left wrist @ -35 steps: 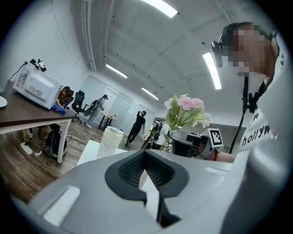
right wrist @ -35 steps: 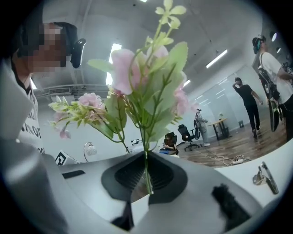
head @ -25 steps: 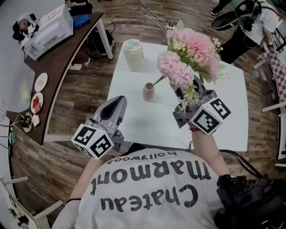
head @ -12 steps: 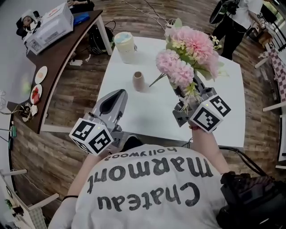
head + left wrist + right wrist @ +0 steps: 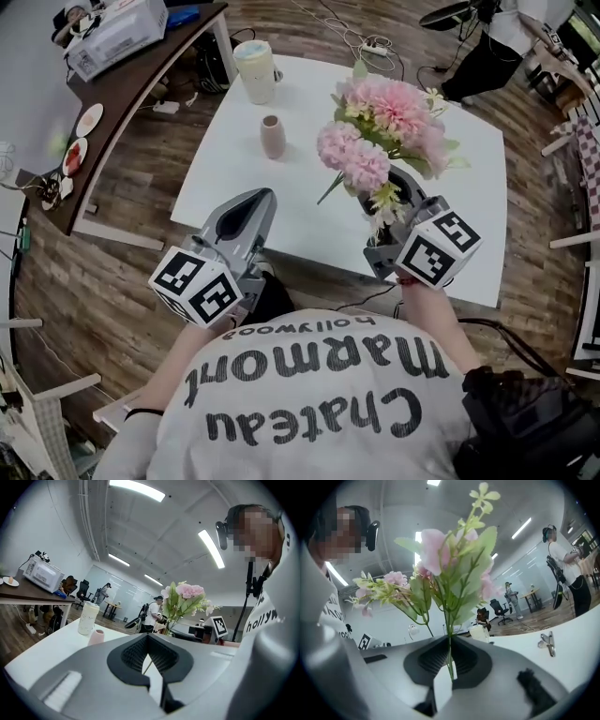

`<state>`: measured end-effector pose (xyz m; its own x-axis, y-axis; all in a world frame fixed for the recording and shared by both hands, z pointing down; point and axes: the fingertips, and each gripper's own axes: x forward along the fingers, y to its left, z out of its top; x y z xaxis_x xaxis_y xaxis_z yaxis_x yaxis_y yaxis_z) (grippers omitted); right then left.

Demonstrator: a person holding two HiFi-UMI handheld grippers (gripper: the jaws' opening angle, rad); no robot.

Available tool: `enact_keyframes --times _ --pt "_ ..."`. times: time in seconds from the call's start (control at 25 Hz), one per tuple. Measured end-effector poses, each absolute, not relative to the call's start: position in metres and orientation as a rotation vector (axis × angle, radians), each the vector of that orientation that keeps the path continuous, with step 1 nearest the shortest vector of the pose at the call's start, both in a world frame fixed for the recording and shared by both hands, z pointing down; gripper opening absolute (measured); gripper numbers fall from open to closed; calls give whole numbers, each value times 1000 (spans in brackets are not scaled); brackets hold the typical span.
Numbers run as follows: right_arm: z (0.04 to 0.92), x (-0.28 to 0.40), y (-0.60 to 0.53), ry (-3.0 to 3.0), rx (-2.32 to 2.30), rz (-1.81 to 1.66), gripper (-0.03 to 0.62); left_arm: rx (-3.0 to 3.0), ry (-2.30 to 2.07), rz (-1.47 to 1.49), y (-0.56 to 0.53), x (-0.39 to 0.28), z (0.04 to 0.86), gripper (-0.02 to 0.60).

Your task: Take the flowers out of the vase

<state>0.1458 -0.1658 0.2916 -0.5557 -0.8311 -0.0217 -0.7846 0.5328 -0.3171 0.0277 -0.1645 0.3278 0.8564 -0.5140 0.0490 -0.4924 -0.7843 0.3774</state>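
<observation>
One step left, by the look: setting down. Holding flowers [image 5: 384, 117] by the stems in right tongs [image 5: 403, 187], clamped tight, well clear of vase [image 5: 273, 137] at ten o'clock on counter [image 5: 309, 225]; left tongs [image 5: 265, 194] together, empty. Next: lower onto bare counter, then ease open.

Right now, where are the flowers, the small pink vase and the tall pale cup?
flowers [image 5: 398, 105], head view, on the large pink bloom.
small pink vase [image 5: 273, 141], head view, on the middle of its side.
tall pale cup [image 5: 256, 77], head view, on its side wall below the lid.
</observation>
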Motion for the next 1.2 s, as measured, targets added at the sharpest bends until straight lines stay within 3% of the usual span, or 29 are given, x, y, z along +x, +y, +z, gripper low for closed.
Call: enact_keyframes --times 0.44,1.2 --pt "344 136 -94 2663 -1330 -509 31 2607 -833 -31 -80 18 374 -3" --pt "349 131 -84 2720 -1274 -626 31 2547 -909 -83 -60 18 356 0"
